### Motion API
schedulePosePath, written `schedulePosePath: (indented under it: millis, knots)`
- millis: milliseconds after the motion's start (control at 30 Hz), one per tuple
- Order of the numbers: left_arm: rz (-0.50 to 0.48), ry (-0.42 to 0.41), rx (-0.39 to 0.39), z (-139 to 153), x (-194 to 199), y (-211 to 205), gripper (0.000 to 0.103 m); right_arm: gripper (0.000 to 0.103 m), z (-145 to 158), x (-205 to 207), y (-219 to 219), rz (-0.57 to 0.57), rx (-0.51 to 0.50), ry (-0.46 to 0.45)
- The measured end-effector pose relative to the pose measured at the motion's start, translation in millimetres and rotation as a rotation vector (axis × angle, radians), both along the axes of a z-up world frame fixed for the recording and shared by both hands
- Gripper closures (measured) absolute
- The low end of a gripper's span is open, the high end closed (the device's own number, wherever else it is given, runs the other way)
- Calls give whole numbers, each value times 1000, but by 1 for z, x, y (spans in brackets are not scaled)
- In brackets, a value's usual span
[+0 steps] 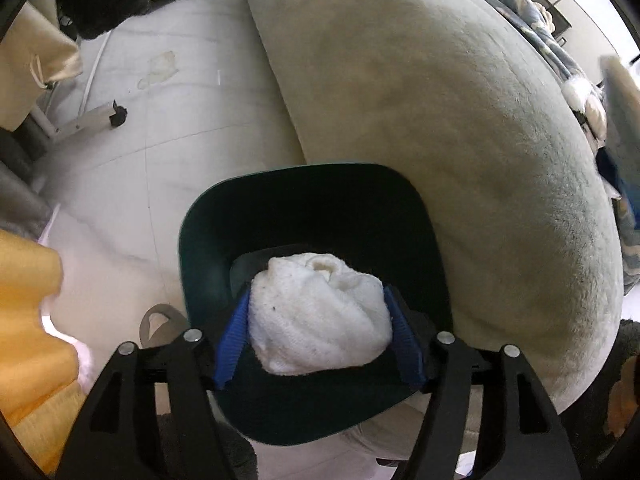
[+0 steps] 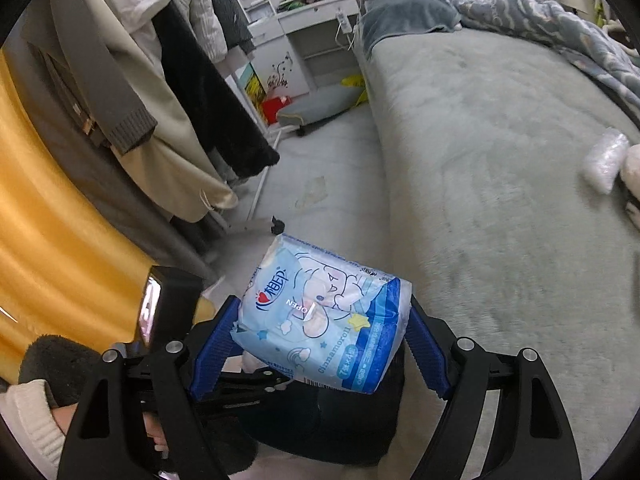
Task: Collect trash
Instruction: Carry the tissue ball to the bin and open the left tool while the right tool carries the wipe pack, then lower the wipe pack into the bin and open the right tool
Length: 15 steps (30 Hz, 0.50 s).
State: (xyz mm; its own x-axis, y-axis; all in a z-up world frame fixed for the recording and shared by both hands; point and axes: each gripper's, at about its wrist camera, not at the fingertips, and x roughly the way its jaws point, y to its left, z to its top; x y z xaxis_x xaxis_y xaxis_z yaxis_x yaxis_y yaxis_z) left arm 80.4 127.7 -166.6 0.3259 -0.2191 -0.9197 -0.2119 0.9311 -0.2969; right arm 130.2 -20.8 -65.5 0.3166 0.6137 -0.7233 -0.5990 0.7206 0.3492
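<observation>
In the left wrist view my left gripper (image 1: 318,320) points steeply down over a dark green bin (image 1: 200,248) on the floor. A crumpled white paper wad (image 1: 320,316) sits between its blue pads (image 1: 232,344), and both pads touch its sides. In the right wrist view my right gripper (image 2: 320,332) is shut on a light blue tissue pack (image 2: 324,316) with cartoon print, held above the floor beside the bed. Below the pack shows part of the dark bin (image 2: 340,428). A hand in a fuzzy dark sleeve (image 2: 48,364) shows at the lower left.
A grey-green bed (image 1: 440,120) runs along the right, its edge against the bin. On it lie a blue blanket (image 2: 540,12) and a clear plastic bag (image 2: 606,158). Hanging coats (image 2: 168,112) and a yellow curtain (image 2: 48,220) stand left. A floor stain (image 1: 160,68) marks the tiles.
</observation>
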Motion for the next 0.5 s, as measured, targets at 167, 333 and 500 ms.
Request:
schedulePosePath:
  millis: [167, 333, 500]
  knots:
    - [22, -46, -40, 12, -14, 12, 19, 23, -14, 2, 13, 2, -23, 38]
    - [41, -102, -39, 29, -23, 22, 19, 23, -27, 2, 21, 5, -57, 64]
    - [61, -195, -20, 49, -32, 39, 21, 23, -43, -1, 31, 26, -112, 87]
